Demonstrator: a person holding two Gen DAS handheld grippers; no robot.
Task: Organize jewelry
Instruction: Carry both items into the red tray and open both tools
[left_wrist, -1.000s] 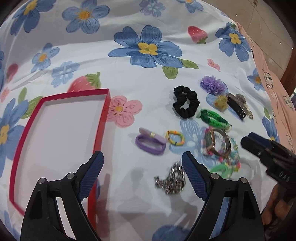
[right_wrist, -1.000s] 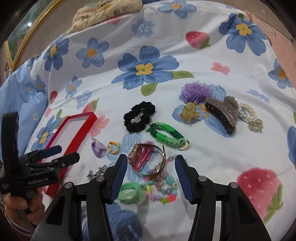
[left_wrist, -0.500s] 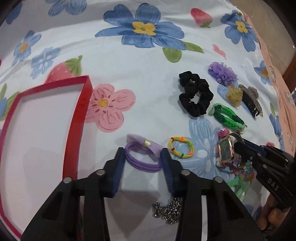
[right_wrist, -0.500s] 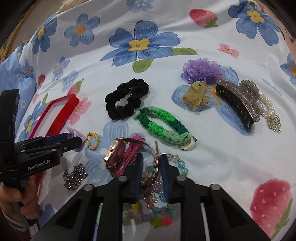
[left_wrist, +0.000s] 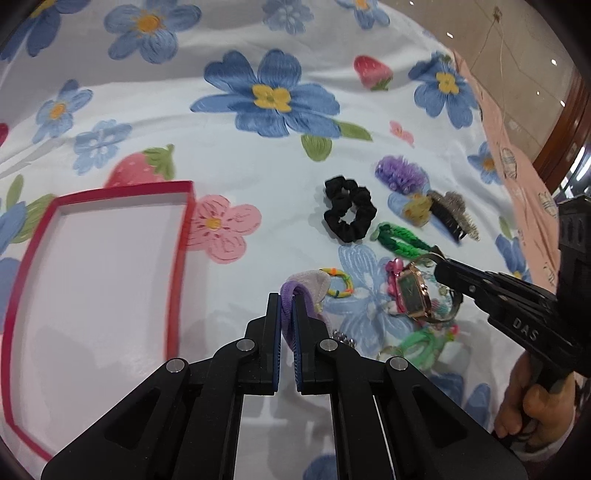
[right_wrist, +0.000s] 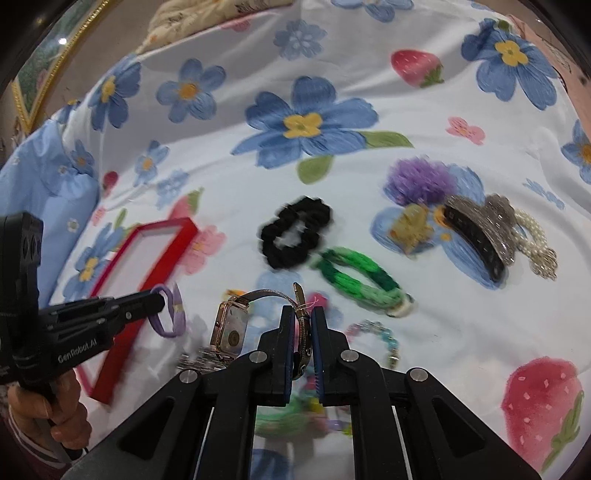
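Note:
My left gripper (left_wrist: 285, 301) is shut on a purple hair tie (left_wrist: 308, 284) and holds it above the floral sheet; it also shows in the right wrist view (right_wrist: 170, 312). My right gripper (right_wrist: 303, 314) is shut on the strap of a rose-gold wristwatch (right_wrist: 231, 334), lifted off the sheet; the watch also shows in the left wrist view (left_wrist: 412, 293). A red-rimmed box (left_wrist: 177, 258) with a white inside lies to the left (right_wrist: 162, 251).
On the sheet lie a black scrunchie (right_wrist: 293, 236), a green braided band (right_wrist: 360, 282), a purple pompom (right_wrist: 419, 181), a dark claw clip (right_wrist: 476, 232), a pearl bracelet (right_wrist: 535, 240), a rainbow ring (left_wrist: 338, 282), a silver chain (left_wrist: 343, 338) and beaded pieces (right_wrist: 376, 332).
Both grippers have closed fully, the left on the purple hair tie, the right on the watch strap, and both have lifted their items off the sheet.

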